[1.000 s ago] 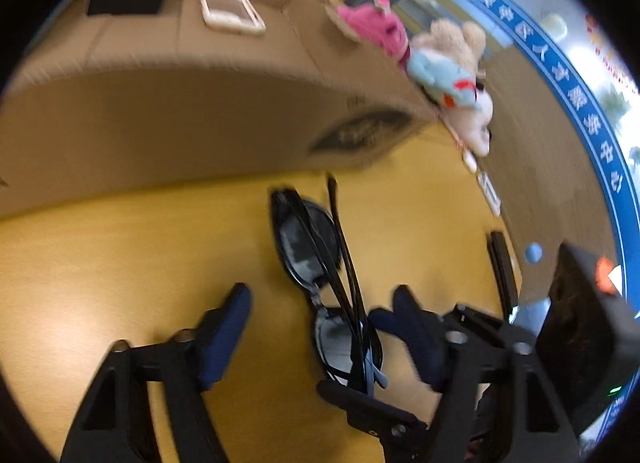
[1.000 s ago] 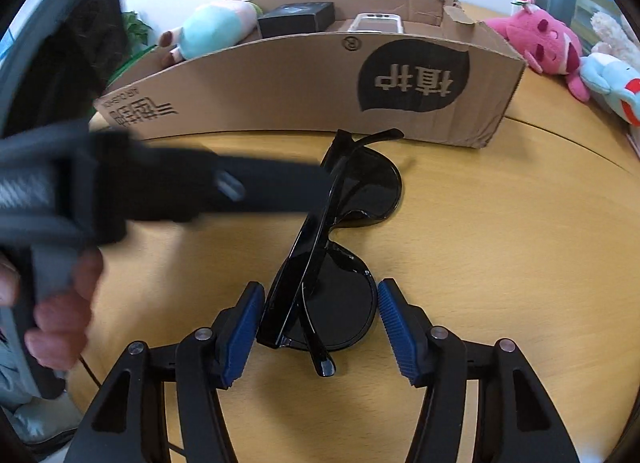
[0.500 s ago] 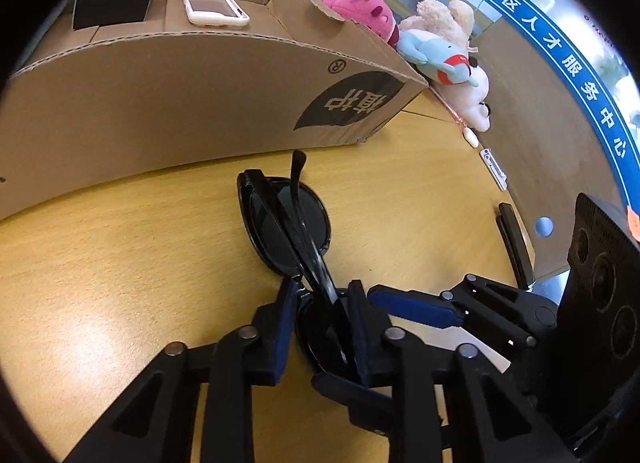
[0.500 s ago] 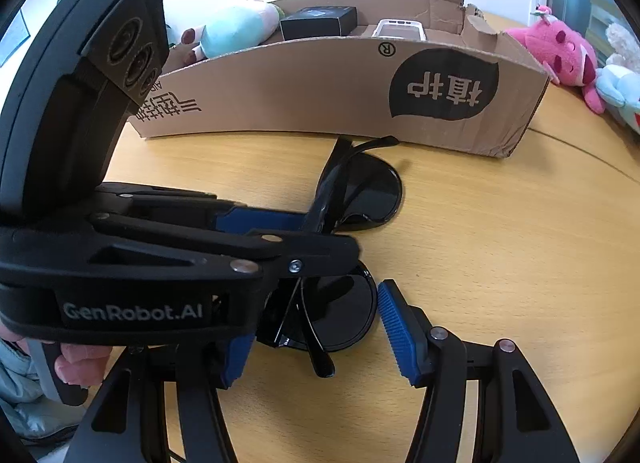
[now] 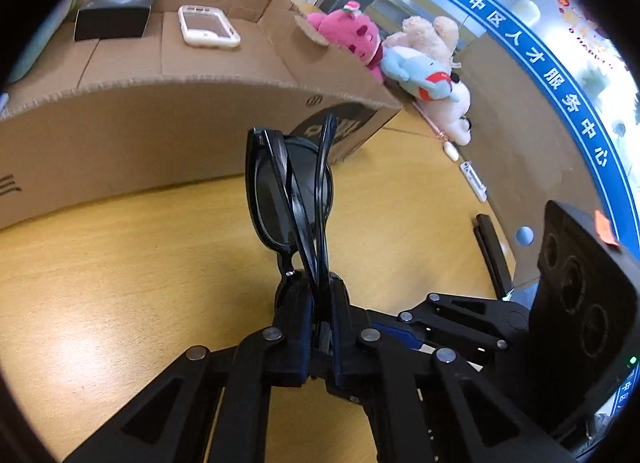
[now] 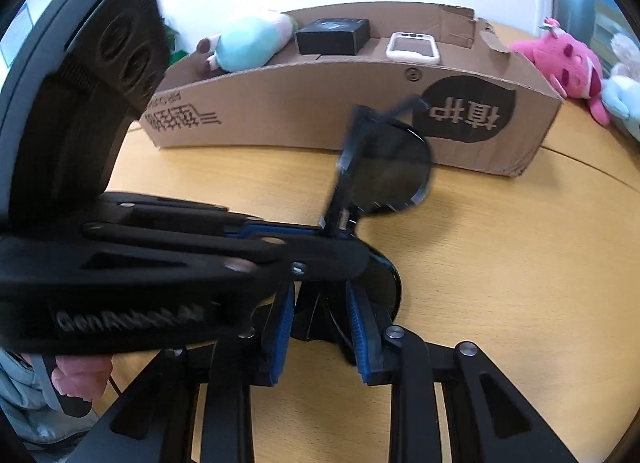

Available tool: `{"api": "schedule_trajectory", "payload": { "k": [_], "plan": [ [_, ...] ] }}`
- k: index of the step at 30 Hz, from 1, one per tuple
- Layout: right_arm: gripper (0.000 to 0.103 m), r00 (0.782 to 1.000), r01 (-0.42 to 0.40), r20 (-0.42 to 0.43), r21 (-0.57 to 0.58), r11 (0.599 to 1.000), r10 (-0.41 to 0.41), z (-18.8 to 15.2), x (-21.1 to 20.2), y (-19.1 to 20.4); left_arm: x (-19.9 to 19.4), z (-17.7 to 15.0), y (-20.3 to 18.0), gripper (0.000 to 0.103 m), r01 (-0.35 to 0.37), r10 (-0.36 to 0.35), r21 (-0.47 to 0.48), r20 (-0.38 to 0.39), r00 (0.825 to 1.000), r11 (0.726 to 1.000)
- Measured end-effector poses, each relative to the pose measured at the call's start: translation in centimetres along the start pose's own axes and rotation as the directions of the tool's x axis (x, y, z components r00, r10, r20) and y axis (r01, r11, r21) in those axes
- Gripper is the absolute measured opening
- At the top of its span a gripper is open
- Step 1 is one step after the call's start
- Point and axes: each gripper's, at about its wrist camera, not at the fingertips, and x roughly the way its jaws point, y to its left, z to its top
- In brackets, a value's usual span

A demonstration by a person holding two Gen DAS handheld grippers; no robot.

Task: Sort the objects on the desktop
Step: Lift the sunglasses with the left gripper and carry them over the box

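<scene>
Before the cardboard box (image 5: 168, 131), left hand-held gripper (image 5: 320, 303) pinching sunglasses (image 5: 288, 191); right hand-held gripper (image 6: 320, 323) pinching their lower lens.

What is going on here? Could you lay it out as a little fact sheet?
Setting: wooden table with an open cardboard box
Held item: black sunglasses, folded
Left gripper: shut on the sunglasses, lifted off the table
Right gripper: fingers either side of the lower lens, contact unclear
In the box: black case, white phone, teal plush
Beside the box: pink plush, more soft toys
</scene>
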Motion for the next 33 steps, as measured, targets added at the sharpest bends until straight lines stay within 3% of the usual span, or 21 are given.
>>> {"api": "schedule_trajectory", "payload": {
  "k": [13, 27, 33],
  "plan": [
    [0.018, 0.983, -0.043, 0.178, -0.029, 0.999, 0.047, 4.9, -3.7, 0.3, -5.0, 3.2, -3.8, 0.007, -0.04, 0.02, 0.132, 0.144, 0.989, 0.99],
    [0.014, 0.932, 0.006, 0.362, -0.103, 0.995, 0.032, 12.1, -8.6, 1.8, -9.8, 10.0, -6.5, 0.007, -0.058, -0.003, 0.245, 0.242, 0.97, 0.968],
    [0.014, 0.923, 0.001, 0.383, -0.098, 0.995, 0.037, 15.1, -8.9, 0.8, -9.9, 12.5, -6.2, 0.007, -0.061, -0.005, 0.248, 0.258, 0.966, 0.967]
  ]
}}
